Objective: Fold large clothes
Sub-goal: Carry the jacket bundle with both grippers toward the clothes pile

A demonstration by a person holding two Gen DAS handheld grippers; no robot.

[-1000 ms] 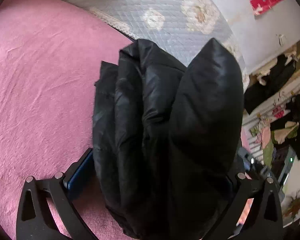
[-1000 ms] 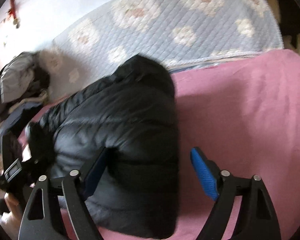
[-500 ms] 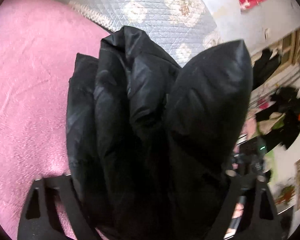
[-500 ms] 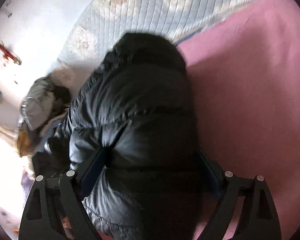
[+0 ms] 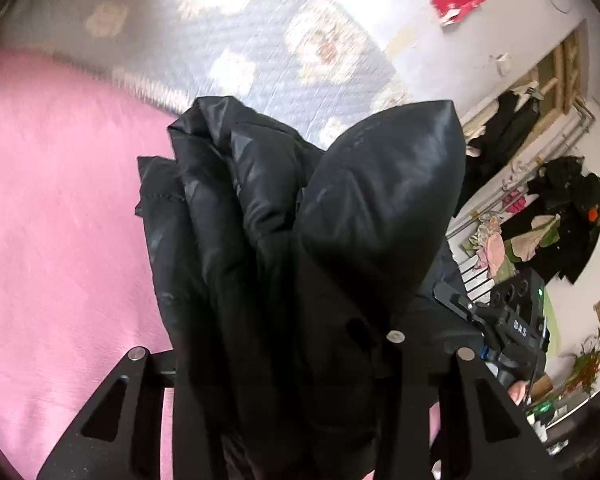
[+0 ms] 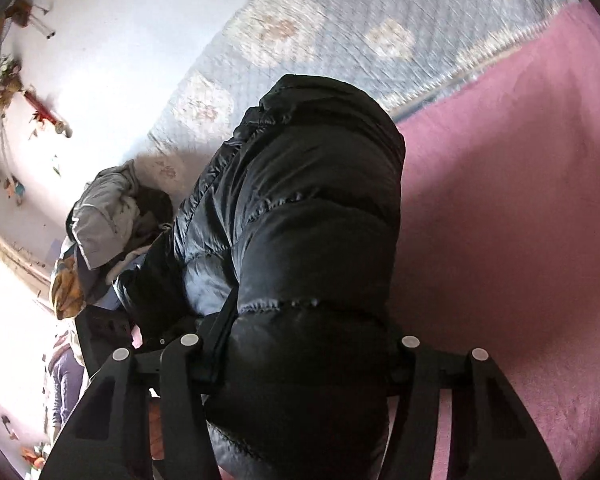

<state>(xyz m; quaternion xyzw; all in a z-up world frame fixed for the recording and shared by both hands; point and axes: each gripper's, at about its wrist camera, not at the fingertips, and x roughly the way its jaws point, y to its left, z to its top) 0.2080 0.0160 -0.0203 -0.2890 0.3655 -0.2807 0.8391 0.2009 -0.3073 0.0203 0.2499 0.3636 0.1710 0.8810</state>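
Note:
A black puffer jacket (image 5: 300,240), folded into a thick bundle, fills the middle of the left wrist view. My left gripper (image 5: 300,364) has its jaws closing on the bundle's near end, and the padding hides the pads. The same jacket (image 6: 300,208) appears in the right wrist view, bulging out between the fingers of my right gripper (image 6: 300,360). Those jaws are closing on it too, pads buried in the fabric. The bundle hangs between both grippers above the pink blanket (image 5: 60,220). The right gripper's body (image 5: 508,328) shows beyond the jacket.
The pink blanket (image 6: 520,200) covers the bed. A grey-blue quilt with flower patches (image 5: 260,40) lies along the wall behind. A pile of other clothes (image 6: 108,216) sits at the bed's left end. A rack hung with garments (image 5: 560,208) stands at the right.
Both grippers have closed in on the jacket, and their blue pads are now hidden in the padding. The bundle has lifted off the blanket and the views have tilted up.

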